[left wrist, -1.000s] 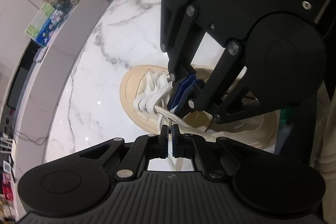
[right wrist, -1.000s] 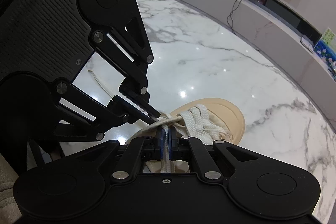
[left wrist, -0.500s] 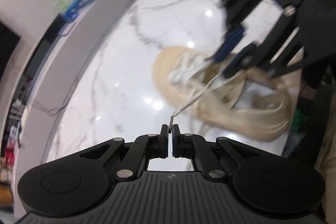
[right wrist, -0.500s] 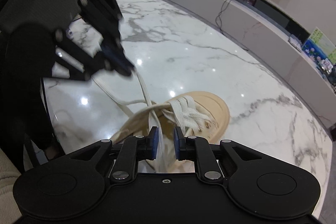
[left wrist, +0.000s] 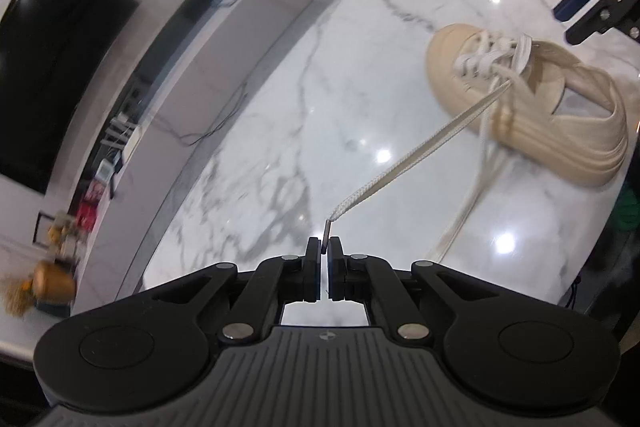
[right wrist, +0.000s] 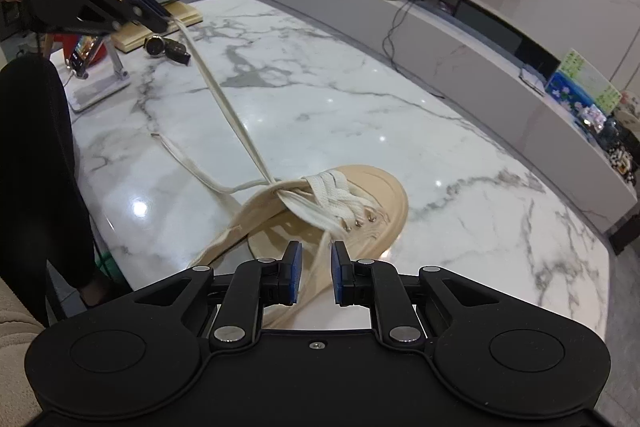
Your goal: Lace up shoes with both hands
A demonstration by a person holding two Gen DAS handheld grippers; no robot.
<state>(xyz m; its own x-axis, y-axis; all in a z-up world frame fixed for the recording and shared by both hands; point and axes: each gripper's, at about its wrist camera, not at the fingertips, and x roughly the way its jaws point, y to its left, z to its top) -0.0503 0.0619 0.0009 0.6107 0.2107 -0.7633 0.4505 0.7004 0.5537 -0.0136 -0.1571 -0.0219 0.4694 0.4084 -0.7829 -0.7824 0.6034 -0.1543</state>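
Note:
A beige shoe [left wrist: 532, 107] [right wrist: 384, 203] with cream laces lies on the white marble table [left wrist: 280, 131] [right wrist: 360, 99]. My left gripper [left wrist: 324, 250] [right wrist: 160, 14] is shut on the tip of one lace [left wrist: 416, 155] [right wrist: 228, 107], which runs taut from the shoe's eyelets to it. My right gripper [right wrist: 313, 263] [left wrist: 576, 15] hovers open just above the shoe's near side, nothing between its blue pads. The other lace end [right wrist: 188, 163] lies slack on the table.
At the table's far left corner stand a phone on a holder [right wrist: 92, 63], a wristwatch [right wrist: 160, 47] and a book [right wrist: 160, 23]. A long low shelf [right wrist: 440, 19] with small items runs behind the table. A person's dark sleeve [right wrist: 36, 163] is at left.
My left gripper has pulled away from the shoe with the lace tip, drawing the lace out long and taut. My right gripper let go of the lace, opened and drew back.

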